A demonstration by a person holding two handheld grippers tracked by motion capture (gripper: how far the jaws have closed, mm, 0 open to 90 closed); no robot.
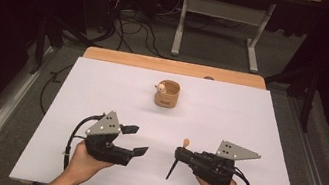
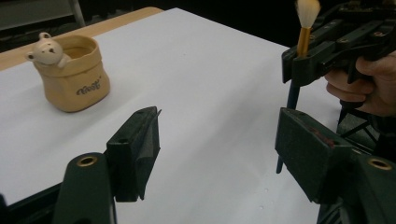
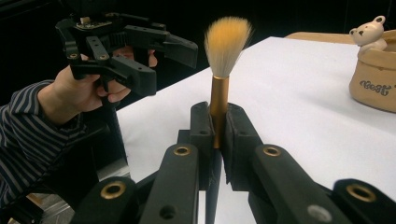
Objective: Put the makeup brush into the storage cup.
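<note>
The right claw (image 1: 178, 151) is clamped tight on a makeup brush (image 3: 219, 100), its two black jaws pressed flat against the gold ferrule from either side. In the right gripper view the brush stands upright between the jaws, the pale, orange-tipped bristles fanning out above them and the dark handle running down below. In the high view the same brush (image 1: 176, 161) shows with its bristle end pointing toward the far side of the bench and its thin dark handle slanting back toward the person, the tip close to the white sheet (image 1: 229, 118) that covers the bench. The left claw (image 1: 135, 141) is spread wide with nothing between its jaws; it sits well apart from the right claw, on the near left part of the sheet, its jaws pointing toward the brush. In the left gripper view the brush (image 2: 299, 56) appears beyond the open jaws, gripped by the other claw, with bare white sheet between. Farther out, near the middle of the far half of the sheet, stands a small tan pouch-shaped pot (image 1: 167, 94) with a little bear figure (image 1: 160, 87) perched on its rim, well clear of both claws. Past the sheet's far edge a strip of the wooden bench top (image 1: 172, 66) shows.
</note>
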